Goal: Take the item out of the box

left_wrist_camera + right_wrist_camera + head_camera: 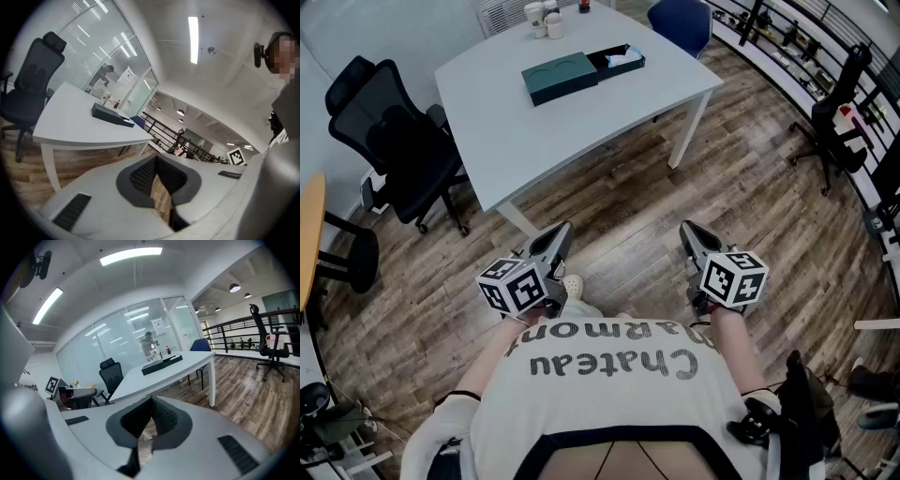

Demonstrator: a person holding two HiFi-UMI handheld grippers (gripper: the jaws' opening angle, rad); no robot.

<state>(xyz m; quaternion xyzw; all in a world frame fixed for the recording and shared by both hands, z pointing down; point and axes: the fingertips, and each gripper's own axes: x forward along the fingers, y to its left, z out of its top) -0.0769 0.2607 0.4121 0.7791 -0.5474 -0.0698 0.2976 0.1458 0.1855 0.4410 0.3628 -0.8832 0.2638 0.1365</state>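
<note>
From the head view, the left gripper (558,234) and the right gripper (692,232) are held low in front of the person's torso, over the wooden floor (741,187) and well short of the white table (534,141). Each gripper's own view shows what the head view cannot: both pairs of jaws are closed tip to tip, with nothing between them.

The dark teal box (562,77) lies on the far part of the table. Only the head view looks into it: its right end is open, and a white item (623,58) lies inside. In the two gripper views the box is just a low dark slab on the tabletop, its contents out of sight.

Only the head view shows the white cups (542,17) at the table's far edge. A black office chair (394,141) stands to the table's left and a blue chair (684,21) beyond it. The gripper views alone show a glass wall (122,338) with a person (149,341) behind it.
</note>
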